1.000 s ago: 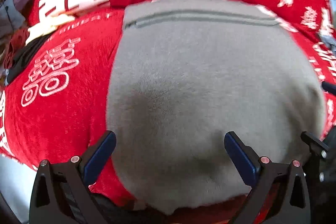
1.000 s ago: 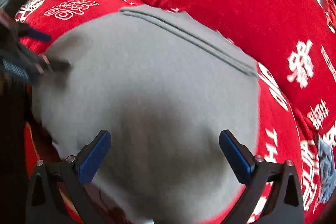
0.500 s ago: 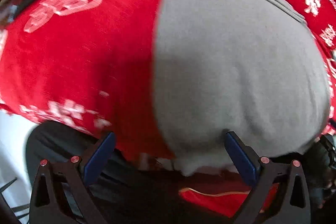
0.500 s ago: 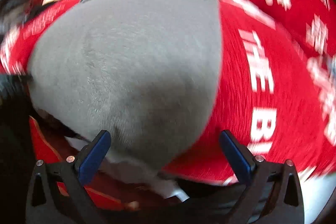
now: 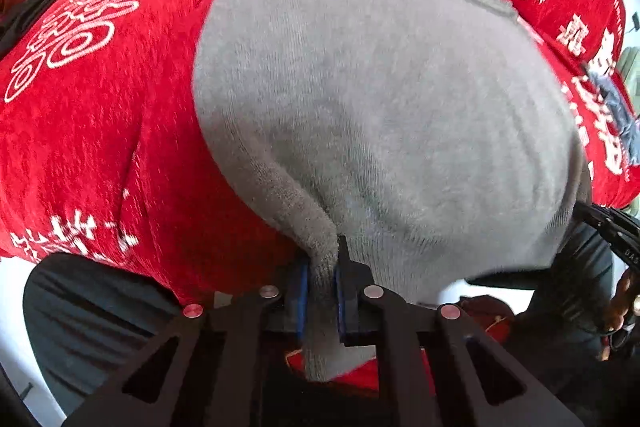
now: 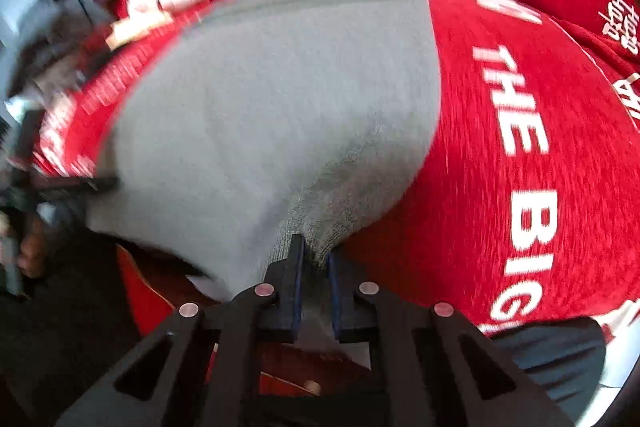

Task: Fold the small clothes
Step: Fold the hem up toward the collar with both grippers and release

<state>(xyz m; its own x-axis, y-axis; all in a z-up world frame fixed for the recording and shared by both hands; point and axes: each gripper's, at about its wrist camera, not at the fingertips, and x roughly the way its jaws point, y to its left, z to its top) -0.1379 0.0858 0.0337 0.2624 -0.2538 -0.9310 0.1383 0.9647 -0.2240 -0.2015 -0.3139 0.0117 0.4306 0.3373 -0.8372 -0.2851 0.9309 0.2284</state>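
Both jaws, wide a second ago, have snapped in: the left hand-held gripper (image 5: pixel 321 275) pinches the grey knit garment (image 5: pixel 380 99) near its hem, the right hand-held gripper (image 6: pixel 314 267) is closing on its other corner (red printed cloth (image 5: pixel 92 131) underneath).

Red cloth (image 6: pixel 500 147) — white print reads "THE BIG"; left view shows "THE BIGDAY", plus Chinese characters.

Each camera sits just behind its own tool, looking steeply down along the fingers, very close to the cloth. The left view takes in the grey garment (image 5: pixel 380 99) from its near left corner, the right view (image 6: pixel 280 107) from its near right corner. Both share that garment and the red printed cover (image 5: pixel 92 131) (image 6: pixel 500 167) beneath.
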